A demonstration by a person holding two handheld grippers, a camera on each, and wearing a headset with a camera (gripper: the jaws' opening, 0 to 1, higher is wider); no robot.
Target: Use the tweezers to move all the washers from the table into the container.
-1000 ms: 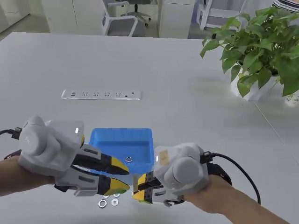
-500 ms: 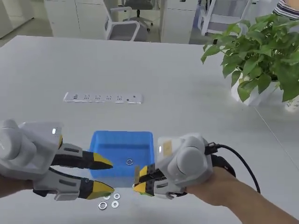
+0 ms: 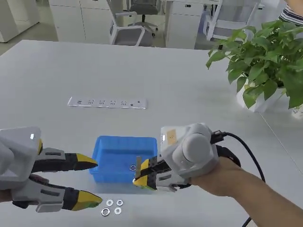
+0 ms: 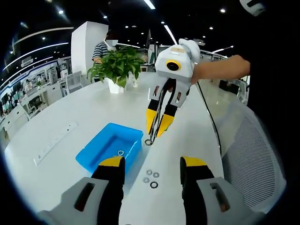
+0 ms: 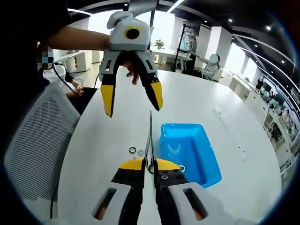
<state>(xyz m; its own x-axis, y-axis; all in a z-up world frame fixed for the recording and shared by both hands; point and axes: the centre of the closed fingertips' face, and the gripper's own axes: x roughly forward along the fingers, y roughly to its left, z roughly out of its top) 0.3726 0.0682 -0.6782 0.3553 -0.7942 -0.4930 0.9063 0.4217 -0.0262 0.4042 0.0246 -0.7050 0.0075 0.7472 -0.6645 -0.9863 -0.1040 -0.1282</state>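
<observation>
Steel tweezers (image 5: pixel 150 136) clenched in right gripper (image 3: pixel 142 178) at container's (image 3: pixel 106 144) 5 o'clock. Left gripper (image 3: pixel 94 182) released at 8 o'clock; washers (image 3: pixel 110 203) on tabletop (image 3: pixel 189 94) at 6.

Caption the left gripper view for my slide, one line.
Right gripper holds tweezers with a washer at their tip beside the blue container; three washers lie on the table.

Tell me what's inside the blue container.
One washer lies on the floor of the blue container. In the head view the right gripper and its tweezers cover the near right corner, so that part cannot be checked.
</observation>
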